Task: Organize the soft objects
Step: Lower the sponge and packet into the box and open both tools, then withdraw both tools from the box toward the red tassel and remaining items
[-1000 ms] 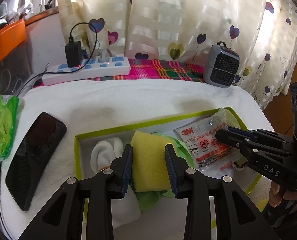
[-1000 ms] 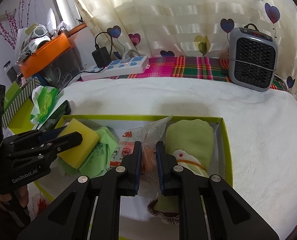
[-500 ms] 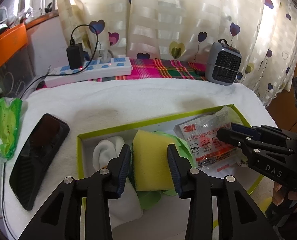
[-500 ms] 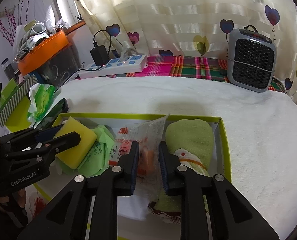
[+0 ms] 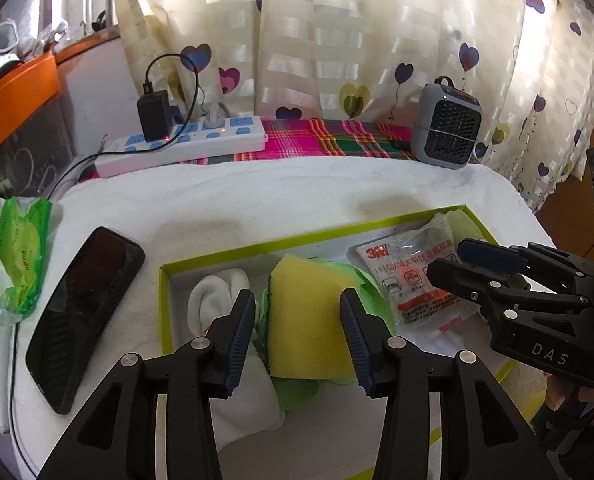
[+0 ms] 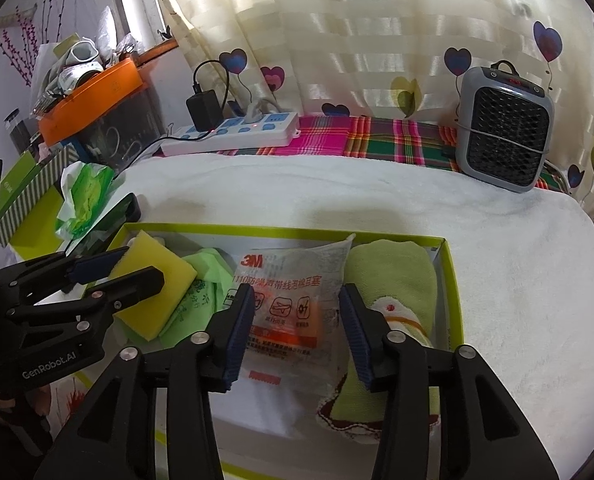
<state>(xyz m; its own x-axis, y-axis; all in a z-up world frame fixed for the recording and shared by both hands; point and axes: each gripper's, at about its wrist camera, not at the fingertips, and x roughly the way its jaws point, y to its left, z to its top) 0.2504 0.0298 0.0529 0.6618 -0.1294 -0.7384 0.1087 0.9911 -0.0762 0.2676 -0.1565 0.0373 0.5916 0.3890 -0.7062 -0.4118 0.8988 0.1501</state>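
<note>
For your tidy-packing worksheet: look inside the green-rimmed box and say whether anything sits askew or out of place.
Yes. The yellow sponge lies tilted on crumpled green packets rather than flat on the box floor, and the 3M earplug bag overlaps the green sock. Nothing looks spilled or damaged.

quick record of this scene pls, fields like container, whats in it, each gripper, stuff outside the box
container: shallow box with lime-green rim on a white towel
contents, left to right: white sock, yellow sponge on a green cloth, 3M earplug packet, light green sock
left gripper: open, jaws just opened, sponge between them, pads clear of it
right gripper: open, jaws just opened, over the packet
outside box: black phone, green tissue pack, power strip, small grey heater
</note>
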